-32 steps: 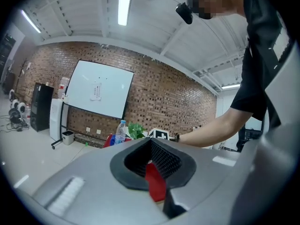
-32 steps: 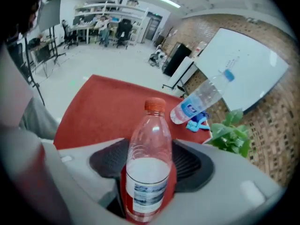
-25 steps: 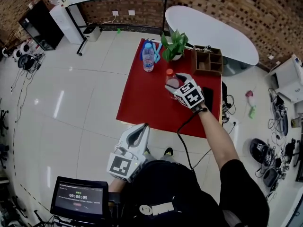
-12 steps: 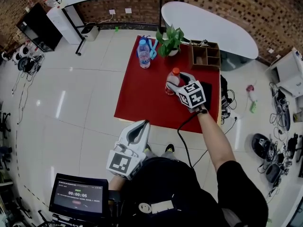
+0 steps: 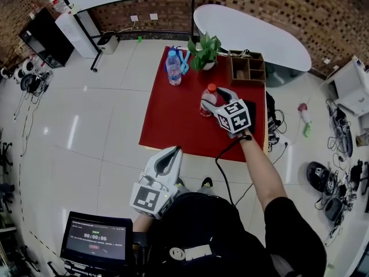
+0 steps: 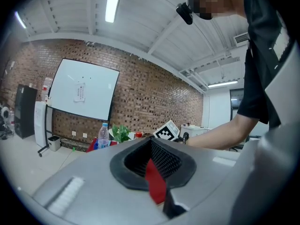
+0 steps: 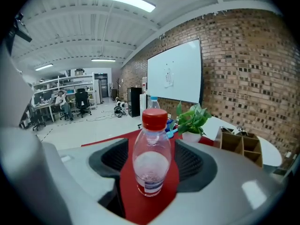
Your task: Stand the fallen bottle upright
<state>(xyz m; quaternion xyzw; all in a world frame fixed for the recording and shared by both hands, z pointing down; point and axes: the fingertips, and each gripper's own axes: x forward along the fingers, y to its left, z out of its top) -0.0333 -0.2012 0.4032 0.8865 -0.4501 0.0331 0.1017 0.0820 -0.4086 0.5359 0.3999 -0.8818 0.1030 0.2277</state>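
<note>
A clear bottle with a red cap (image 5: 209,97) stands upright on the red tablecloth (image 5: 173,117), near its right half. My right gripper (image 5: 212,101) reaches over the table and flanks it, one jaw on each side. In the right gripper view the bottle (image 7: 151,163) rests on the cloth between the jaws of the right gripper (image 7: 151,149), with thin strips of red showing on both sides, so the gripper is open. My left gripper (image 5: 172,154) hangs shut near my body, off the table; its closed jaws (image 6: 152,165) hold nothing.
A blue-capped water bottle (image 5: 173,68) stands at the table's far left corner beside a potted plant (image 5: 202,48). A wooden organiser (image 5: 248,68) sits at the far right corner. A screen with a timer (image 5: 95,238) is by my left side.
The red-capped bottle has stayed between the right jaws and come a little more upright. The right gripper has shifted only slightly. The left gripper has not moved.
</note>
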